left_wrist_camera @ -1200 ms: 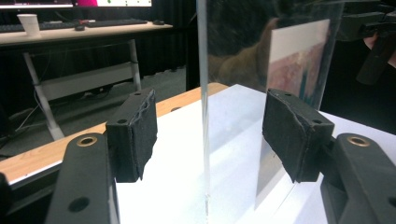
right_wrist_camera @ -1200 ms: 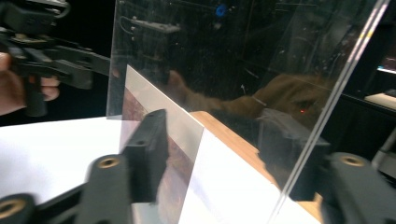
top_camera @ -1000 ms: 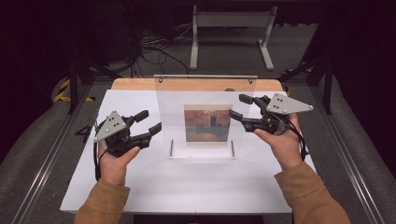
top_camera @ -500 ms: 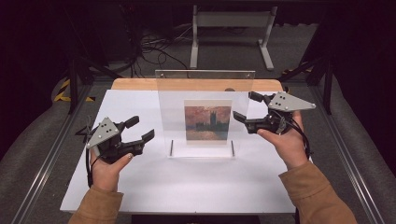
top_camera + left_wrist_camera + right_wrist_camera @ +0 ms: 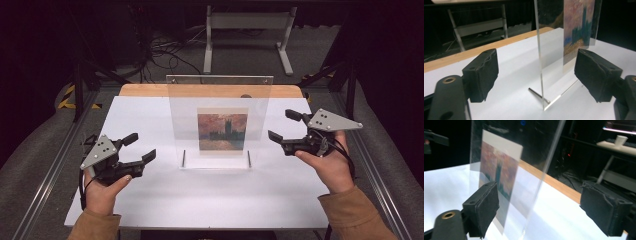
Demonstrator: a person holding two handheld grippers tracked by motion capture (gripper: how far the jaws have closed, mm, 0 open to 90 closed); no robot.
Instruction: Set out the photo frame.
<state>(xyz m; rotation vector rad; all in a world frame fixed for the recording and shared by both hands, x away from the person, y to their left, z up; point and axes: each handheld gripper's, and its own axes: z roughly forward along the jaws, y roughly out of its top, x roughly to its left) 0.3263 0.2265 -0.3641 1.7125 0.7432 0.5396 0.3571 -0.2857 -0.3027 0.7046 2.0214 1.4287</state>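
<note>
- Left hand-held gripper [image 5: 140, 148], jaws just opened wide, empty, at 8 o'clock from the clear acrylic picture stand [image 5: 219, 95].
- Right hand-held gripper [image 5: 285, 126], likewise spread, apparently clear of the stand, at 3 o'clock.

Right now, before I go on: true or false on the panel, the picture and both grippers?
1. The clear acrylic panel stands upright on the white tabletop. True.
2. The left gripper is clamped on the panel's edge. False: its jaws have just been opening, are open, and stand clear of the panel.
3. The painting print shows a dark tower against a reddish sky. True.
4. The right gripper holds the print. False: it is open, with nothing pressed between its pads.
5. The panel lies flat. False: it stands on two metal pins.
</note>
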